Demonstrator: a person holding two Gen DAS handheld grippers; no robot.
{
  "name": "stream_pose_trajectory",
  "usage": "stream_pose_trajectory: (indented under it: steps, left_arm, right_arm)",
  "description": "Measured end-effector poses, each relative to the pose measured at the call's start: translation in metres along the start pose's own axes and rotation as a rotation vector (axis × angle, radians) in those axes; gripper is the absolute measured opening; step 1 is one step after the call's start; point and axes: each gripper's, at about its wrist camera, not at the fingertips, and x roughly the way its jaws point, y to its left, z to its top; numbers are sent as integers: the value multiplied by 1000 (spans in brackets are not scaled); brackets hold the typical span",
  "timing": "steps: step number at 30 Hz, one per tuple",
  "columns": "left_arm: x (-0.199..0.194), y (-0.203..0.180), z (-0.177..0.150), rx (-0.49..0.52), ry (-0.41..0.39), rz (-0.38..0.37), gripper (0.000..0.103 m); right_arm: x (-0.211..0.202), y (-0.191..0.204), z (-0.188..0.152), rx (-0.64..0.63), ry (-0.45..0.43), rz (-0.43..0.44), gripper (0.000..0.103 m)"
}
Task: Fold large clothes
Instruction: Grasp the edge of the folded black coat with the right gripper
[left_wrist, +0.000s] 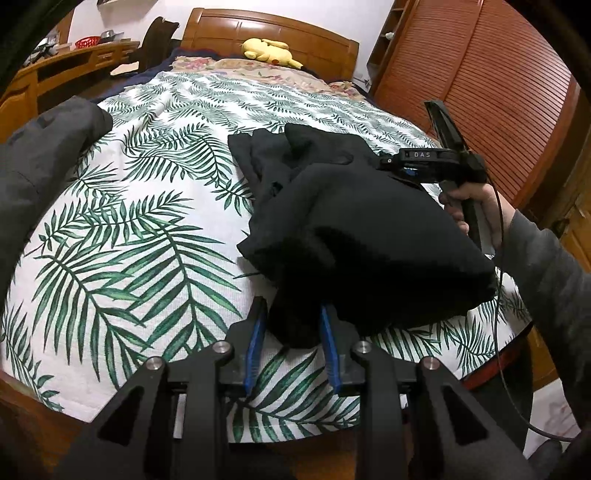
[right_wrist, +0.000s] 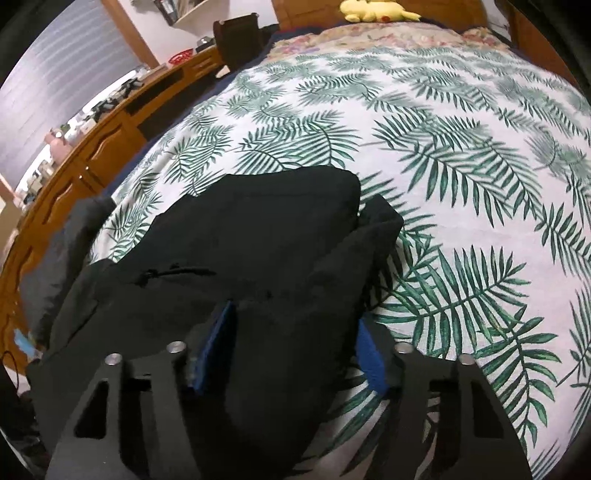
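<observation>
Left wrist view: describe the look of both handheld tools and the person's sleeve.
The left tool has black angular arms with silver bolt heads and blue finger pads. The right tool is black too, marked "DAS" in pale letters, with a blue patch beneath and a thin black cable trailing down. The sleeve is dark grey.

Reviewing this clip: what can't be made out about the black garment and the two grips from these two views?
- Black garment: bunched, so its type and fold stage are unreadable in either view.
- Left gripper: fabric hides the pad contact, left wrist view.
- Right gripper: jaws straddle cloth; the blur and the dark fabric hide any pinch.
- Grey garment: cut off by the left edge.
</observation>
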Motion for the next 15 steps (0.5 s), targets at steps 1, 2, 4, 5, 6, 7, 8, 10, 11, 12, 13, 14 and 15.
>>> stream_pose_trajectory:
  steps: [1, 2, 4, 5, 6, 7, 8, 10, 11, 12, 13, 14, 15]
  left_arm:
    - [0, -1, 0, 8, -2, 1, 21]
    - [0, -2, 0, 17, -5, -4, 17]
    - [-3, -5, 1, 28, -20, -3, 9]
    - [-5, -6, 1, 36, -29, -2, 7]
    - [-6, -8, 1, 44, -37, -3, 6]
    - [-9, -10, 2, 52, -46, -2, 5]
    - [-12, -11, 3, 59, -59, -1, 4]
    - [-17, -13, 6, 66, -77, -2, 3]
    - [-20, -13, 8, 68, -89, 0, 3]
    - [-23, -12, 10, 72, -101, 4, 2]
    - [-27, -12, 12, 74, -114, 8, 2]
    - [-32, -9, 16, 76, -131, 13, 2]
    - [-35, -8, 17, 77, -141, 15, 2]
  right_arm:
    - [-1, 3, 0, -11, -6, -3, 47]
    - [-3, 7, 1, -29, -16, -20, 40]
    - [-7, 16, 1, -68, -34, -54, 32]
    - [-8, 19, 2, -83, -40, -70, 29]
    - [-11, 24, 2, -106, -47, -89, 27]
    - [-14, 28, 3, -125, -60, -104, 25]
    - [-18, 31, 4, -136, -74, -113, 23]
    - [-24, 38, 7, -154, -99, -125, 21]
    - [-30, 43, 9, -165, -117, -128, 20]
    - [-32, 47, 11, -173, -123, -132, 19]
    - [-36, 52, 13, -186, -132, -139, 19]
    - [-37, 57, 14, -197, -138, -145, 18]
    - [-40, 64, 16, -211, -147, -152, 18]
